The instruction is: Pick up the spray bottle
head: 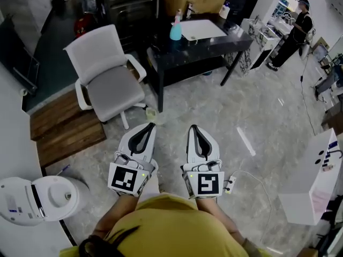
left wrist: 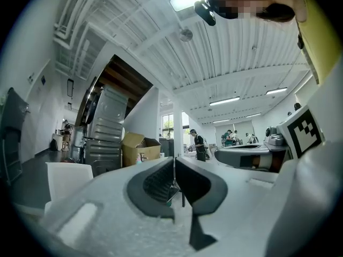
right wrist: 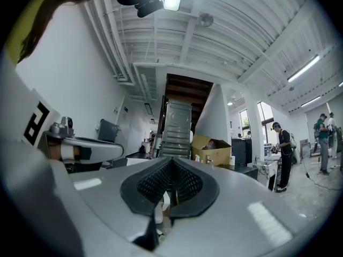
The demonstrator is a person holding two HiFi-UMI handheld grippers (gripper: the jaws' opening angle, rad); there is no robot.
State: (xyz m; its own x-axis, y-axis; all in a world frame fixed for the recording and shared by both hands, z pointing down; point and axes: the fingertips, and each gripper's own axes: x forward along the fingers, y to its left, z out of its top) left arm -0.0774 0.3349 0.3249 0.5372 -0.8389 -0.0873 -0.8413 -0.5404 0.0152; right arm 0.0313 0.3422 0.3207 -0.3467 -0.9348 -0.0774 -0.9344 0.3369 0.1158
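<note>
Head view: the left gripper [head: 149, 125] and right gripper [head: 193, 126] are held side by side and level, both pinched together and empty. The spray bottle [head: 176, 28] stands well ahead on the black table [head: 214, 43], past the white chair [head: 107, 74]. Left gripper view: jaws pressed together, nothing between them. Right gripper view: the same, closed on nothing.
</note>
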